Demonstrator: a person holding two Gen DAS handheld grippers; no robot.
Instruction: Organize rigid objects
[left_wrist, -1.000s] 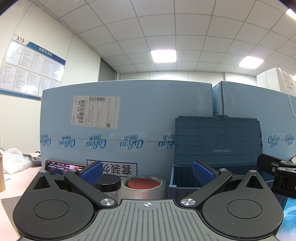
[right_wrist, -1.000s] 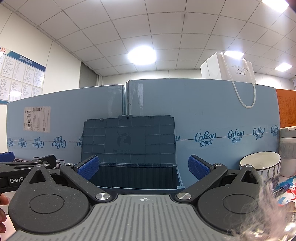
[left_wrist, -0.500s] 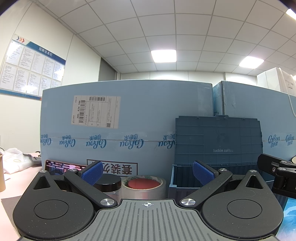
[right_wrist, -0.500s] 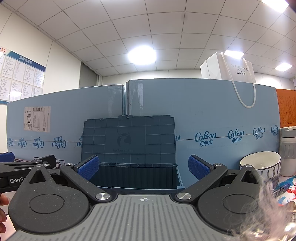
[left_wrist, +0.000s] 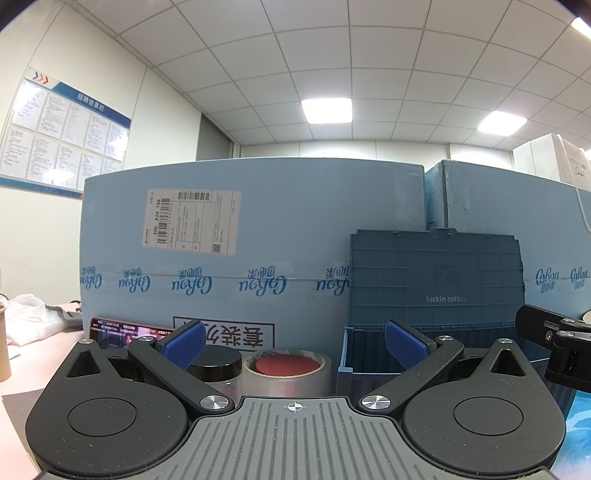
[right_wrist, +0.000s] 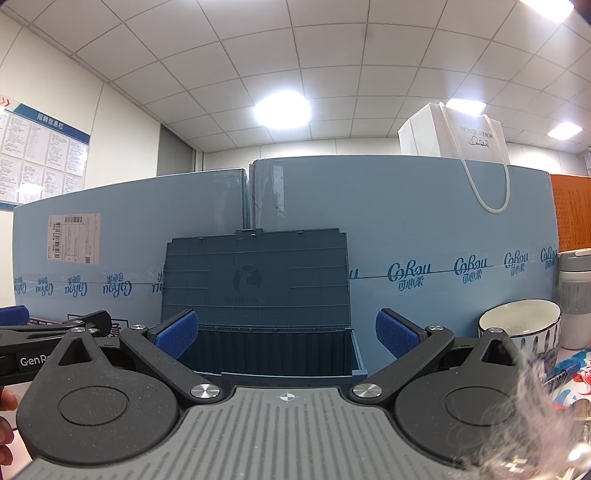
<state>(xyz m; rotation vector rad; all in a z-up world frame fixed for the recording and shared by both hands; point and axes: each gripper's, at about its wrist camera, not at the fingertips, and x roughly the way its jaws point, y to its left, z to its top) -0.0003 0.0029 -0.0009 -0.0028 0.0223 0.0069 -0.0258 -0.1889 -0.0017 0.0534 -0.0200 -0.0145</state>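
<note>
A dark blue storage crate (right_wrist: 271, 352) with its lid (right_wrist: 255, 280) raised stands against light blue cartons; it also shows in the left wrist view (left_wrist: 369, 362). My left gripper (left_wrist: 293, 345) is open and empty, facing a roll of silver tape (left_wrist: 286, 376) with a red core and a black-lidded jar (left_wrist: 218, 365), both left of the crate. My right gripper (right_wrist: 286, 334) is open and empty, facing the crate's open mouth. The left gripper's arm (right_wrist: 55, 325) shows at the left of the right wrist view.
A white patterned bowl (right_wrist: 521, 325) and a grey-white tumbler (right_wrist: 574, 295) stand right of the crate. Big light blue cartons (left_wrist: 221, 258) wall off the back. A white gift bag (right_wrist: 454, 134) sits on top. A white plastic bag (left_wrist: 26, 317) lies far left.
</note>
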